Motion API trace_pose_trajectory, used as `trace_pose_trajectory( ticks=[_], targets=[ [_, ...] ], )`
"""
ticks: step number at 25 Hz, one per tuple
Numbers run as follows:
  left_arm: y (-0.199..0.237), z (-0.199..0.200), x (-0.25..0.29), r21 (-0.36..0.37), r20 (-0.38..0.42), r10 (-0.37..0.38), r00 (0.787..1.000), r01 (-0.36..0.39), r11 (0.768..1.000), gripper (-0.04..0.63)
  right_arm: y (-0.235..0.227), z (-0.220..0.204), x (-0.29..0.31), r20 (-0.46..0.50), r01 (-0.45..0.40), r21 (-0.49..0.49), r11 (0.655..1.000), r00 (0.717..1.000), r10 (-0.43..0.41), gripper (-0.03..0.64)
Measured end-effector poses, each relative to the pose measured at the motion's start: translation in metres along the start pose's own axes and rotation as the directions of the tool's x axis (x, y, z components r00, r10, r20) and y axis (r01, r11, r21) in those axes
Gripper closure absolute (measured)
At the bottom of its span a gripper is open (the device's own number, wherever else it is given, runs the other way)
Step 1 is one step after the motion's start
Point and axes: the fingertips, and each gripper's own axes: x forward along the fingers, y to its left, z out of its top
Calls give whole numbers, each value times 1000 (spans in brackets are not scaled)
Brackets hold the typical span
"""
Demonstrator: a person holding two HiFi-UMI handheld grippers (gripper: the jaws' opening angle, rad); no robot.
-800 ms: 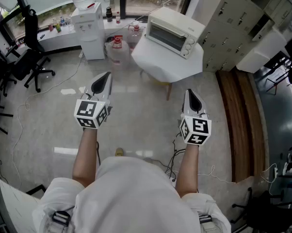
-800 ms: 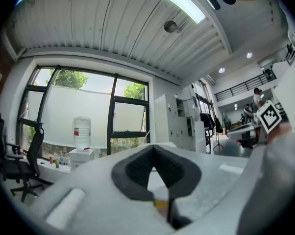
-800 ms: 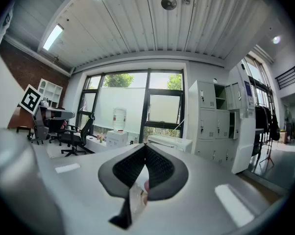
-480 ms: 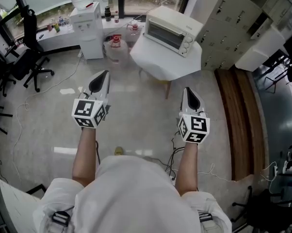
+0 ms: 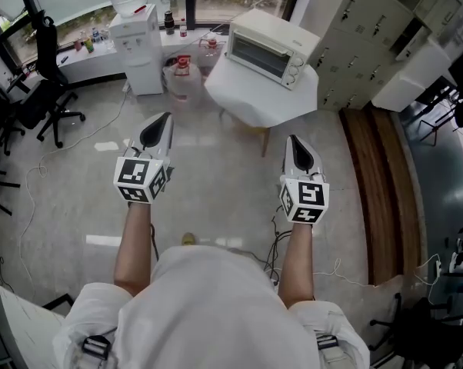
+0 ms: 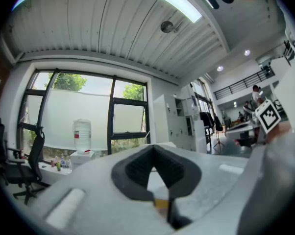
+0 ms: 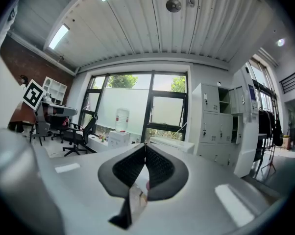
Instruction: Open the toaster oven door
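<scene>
The cream toaster oven stands on a white table ahead of me, its glass door closed, knobs at its right end. Both grippers hang over the floor, well short of the table. My left gripper points forward, left of the table, jaws shut and empty. My right gripper points at the table's near edge, jaws likewise shut on nothing. In the left gripper view the pads meet at the tip. The right gripper view shows the closed pads with the oven's top just beyond them.
A water dispenser and water jugs stand left of the table by the window. Office chairs are at far left, grey lockers at right. Cables lie on the floor by my right arm, beside a wooden floor strip.
Both grippers have edged slightly forward toward the table, the right one a little to the left. The jaws have stayed shut.
</scene>
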Motion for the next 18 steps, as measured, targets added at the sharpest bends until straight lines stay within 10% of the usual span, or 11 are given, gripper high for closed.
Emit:
trace_pose_trajectory(
  ticks=[18],
  targets=[
    [-22, 2, 11, 1, -11, -12, 1000, 12, 1000, 525, -10, 2, -5, 24, -21, 19, 1000, 999, 21, 537]
  ],
)
